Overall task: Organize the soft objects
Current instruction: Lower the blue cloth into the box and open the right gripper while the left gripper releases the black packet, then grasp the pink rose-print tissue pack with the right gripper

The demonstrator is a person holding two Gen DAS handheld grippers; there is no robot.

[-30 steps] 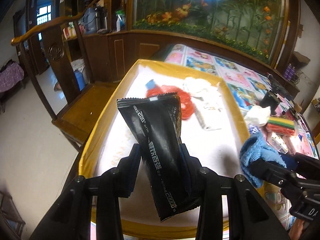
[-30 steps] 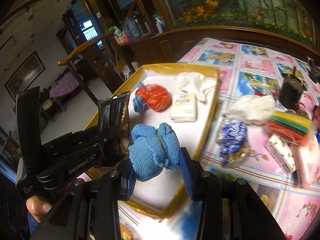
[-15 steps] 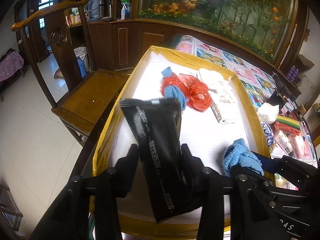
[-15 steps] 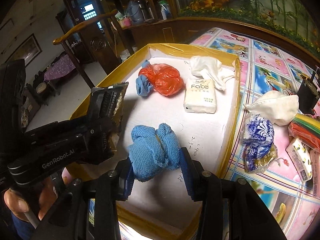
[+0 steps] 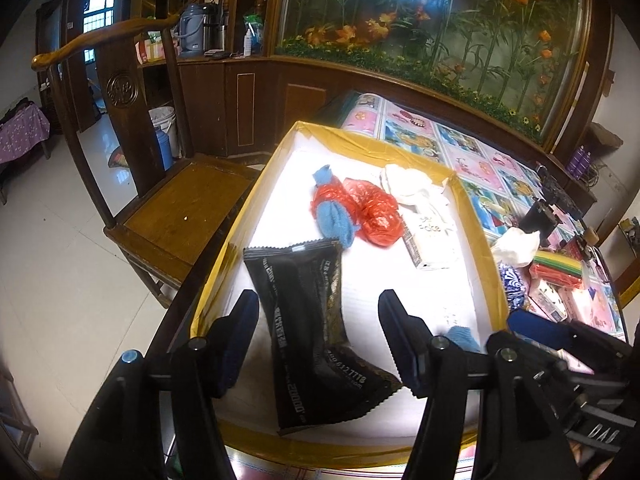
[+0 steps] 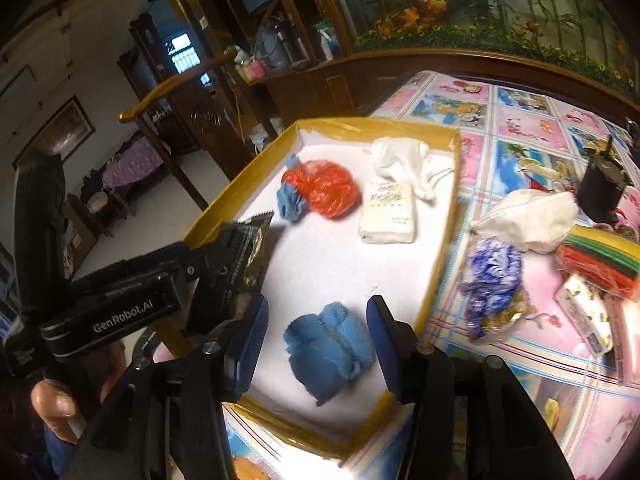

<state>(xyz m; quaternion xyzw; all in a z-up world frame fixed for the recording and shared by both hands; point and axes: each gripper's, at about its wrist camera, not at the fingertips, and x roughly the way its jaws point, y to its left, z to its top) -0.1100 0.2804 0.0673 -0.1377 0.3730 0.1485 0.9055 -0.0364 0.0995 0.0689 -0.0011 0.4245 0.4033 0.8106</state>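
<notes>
A black foil pouch (image 5: 312, 320) lies on the white floor of the yellow-rimmed tray (image 5: 360, 136). My left gripper (image 5: 318, 304) straddles it, jaws opening, neither pad pressing it. A rolled blue cloth (image 6: 328, 344) rests on the tray (image 6: 380, 124) floor near its front corner. My right gripper (image 6: 317, 306) stands around it with jaws opening and a gap on both sides. In the right wrist view the black pouch (image 6: 244, 256) shows at the tip of the left gripper. A corner of the blue cloth (image 5: 462, 336) peeks out in the left wrist view.
Deeper in the tray lie a red plastic bag with a blue cloth (image 5: 360, 212), a white cloth (image 5: 412, 184) and a tissue pack (image 5: 428, 236). On the patterned tablecloth sit a white bundle (image 6: 528, 216), a blue-white bag (image 6: 492, 280) and coloured cloths (image 6: 600, 256). A wooden chair (image 5: 172, 208) stands left.
Both grippers' jaws have spread apart. The black pouch has slipped from the left pads onto the tray floor, and the blue cloth has dropped out of the right pads onto the lining.
</notes>
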